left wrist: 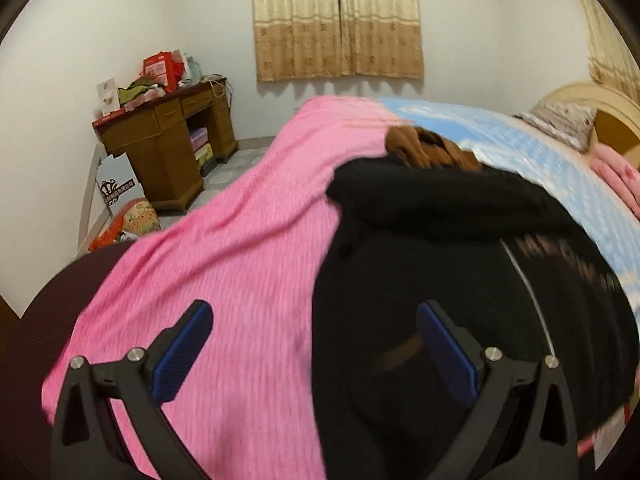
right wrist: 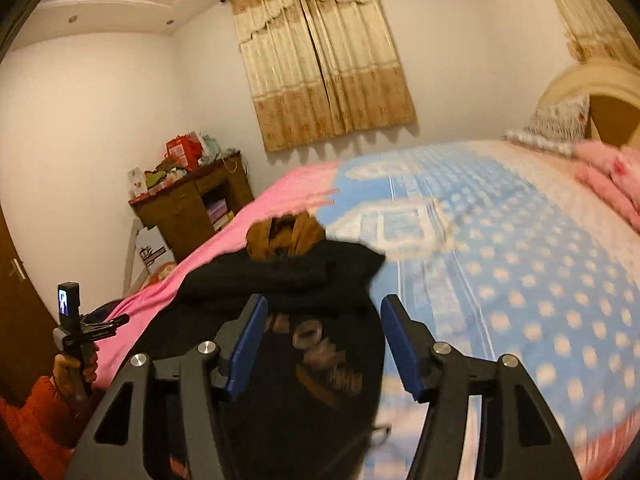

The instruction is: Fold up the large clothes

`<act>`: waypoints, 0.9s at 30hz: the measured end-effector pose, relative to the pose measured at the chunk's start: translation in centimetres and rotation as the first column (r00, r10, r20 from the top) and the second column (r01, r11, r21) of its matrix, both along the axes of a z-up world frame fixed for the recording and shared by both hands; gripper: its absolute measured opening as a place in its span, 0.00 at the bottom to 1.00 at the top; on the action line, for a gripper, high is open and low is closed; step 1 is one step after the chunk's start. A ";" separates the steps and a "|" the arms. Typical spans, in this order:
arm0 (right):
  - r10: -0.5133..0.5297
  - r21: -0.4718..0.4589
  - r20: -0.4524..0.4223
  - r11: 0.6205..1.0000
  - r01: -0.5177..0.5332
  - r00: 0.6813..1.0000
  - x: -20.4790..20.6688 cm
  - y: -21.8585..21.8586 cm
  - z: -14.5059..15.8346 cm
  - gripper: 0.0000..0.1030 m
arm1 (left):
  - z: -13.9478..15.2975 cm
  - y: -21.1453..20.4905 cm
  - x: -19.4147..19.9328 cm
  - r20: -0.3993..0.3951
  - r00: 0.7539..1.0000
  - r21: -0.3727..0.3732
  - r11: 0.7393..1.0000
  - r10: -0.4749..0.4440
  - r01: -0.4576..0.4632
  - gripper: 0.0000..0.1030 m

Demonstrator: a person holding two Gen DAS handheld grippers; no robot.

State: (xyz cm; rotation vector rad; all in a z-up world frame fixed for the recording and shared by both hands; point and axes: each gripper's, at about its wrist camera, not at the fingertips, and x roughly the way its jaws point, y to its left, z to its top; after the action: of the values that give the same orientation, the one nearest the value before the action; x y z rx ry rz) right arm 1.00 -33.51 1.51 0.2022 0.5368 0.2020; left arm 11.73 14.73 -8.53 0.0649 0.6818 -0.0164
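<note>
Black cloth fills the space just ahead of both tools: a dark garment with a printed logo and a pale zip line lies bunched on the bed. Your left tool has its blue pads spread wide and grips nothing; the pink blanket shows between its fingers, and the black garment begins at its right finger and runs off to the right. Your right tool also stands open and empty, with the logo part of the same garment lying directly between and beneath its pads, untouched as far as you can tell through the blur.

The garment's long axis runs straight away from you, from the hem nearest the tools toward a heaped fold farther off. So the right tool sits squarely over it, while the left is beside its left edge.

Beyond that fold, a brown fur-like collar or hood caps the far end. Past it, blue patterned bedding stretches right toward the pillows. In the right view, your left hand holds its tool low at the far left.
</note>
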 end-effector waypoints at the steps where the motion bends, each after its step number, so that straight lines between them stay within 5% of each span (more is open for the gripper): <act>1: 0.004 -0.011 -0.022 1.000 -0.005 1.000 -1.0 0.1 -0.5 0.59 | -0.5 0.0 -0.9 -0.010 1.000 -0.002 1.000 -0.006 0.006 1.00; 6: 0.022 -0.020 -0.104 1.000 -0.024 0.994 -5.3 0.8 -3.7 0.58 | -2.1 -0.8 -3.5 -0.087 0.995 -0.037 0.998 -0.054 0.051 1.00; 8: 0.025 0.041 -0.033 0.999 -0.023 0.999 -8.0 0.5 -2.6 0.58 | -1.9 -0.8 -4.7 -0.068 0.995 -0.071 0.995 -0.073 0.068 1.00; 11: -0.066 0.008 0.162 0.998 0.066 0.985 -12.4 -0.2 2.3 0.58 | -0.6 -0.6 -5.3 -0.030 0.996 -0.104 0.991 -0.087 0.083 1.00; 14: -0.163 0.009 0.361 0.985 0.171 0.918 -17.6 -1.0 7.8 0.58 | 1.6 0.0 -6.1 0.033 0.997 -0.123 0.990 -0.071 0.074 1.00; 18: -0.235 0.070 0.588 0.968 0.240 0.774 -25.0 -1.0 13.4 0.58 | 4.6 1.0 -7.7 0.117 0.991 -0.133 0.988 -0.068 0.084 1.00; 20: -0.208 0.074 0.629 0.975 0.209 0.749 -26.8 -0.9 14.8 0.58 | 5.3 1.4 -8.4 0.131 0.989 -0.094 0.993 -0.062 0.075 1.00; 24: -0.099 0.050 0.460 0.995 0.085 0.883 -24.2 0.0 13.4 0.59 | 4.6 0.8 -8.8 0.135 0.989 -0.034 0.997 -0.059 0.064 1.00; 27: -0.049 0.029 0.237 0.999 0.043 0.970 -18.7 1.6 6.7 0.58 | 2.8 0.3 -8.3 0.082 0.994 -0.053 0.995 -0.074 0.079 1.00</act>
State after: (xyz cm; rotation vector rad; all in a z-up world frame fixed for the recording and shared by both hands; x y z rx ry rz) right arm -17.74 -31.88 8.24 0.2096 0.2914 0.1845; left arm 3.44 14.99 -5.72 0.0375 0.5981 -0.1061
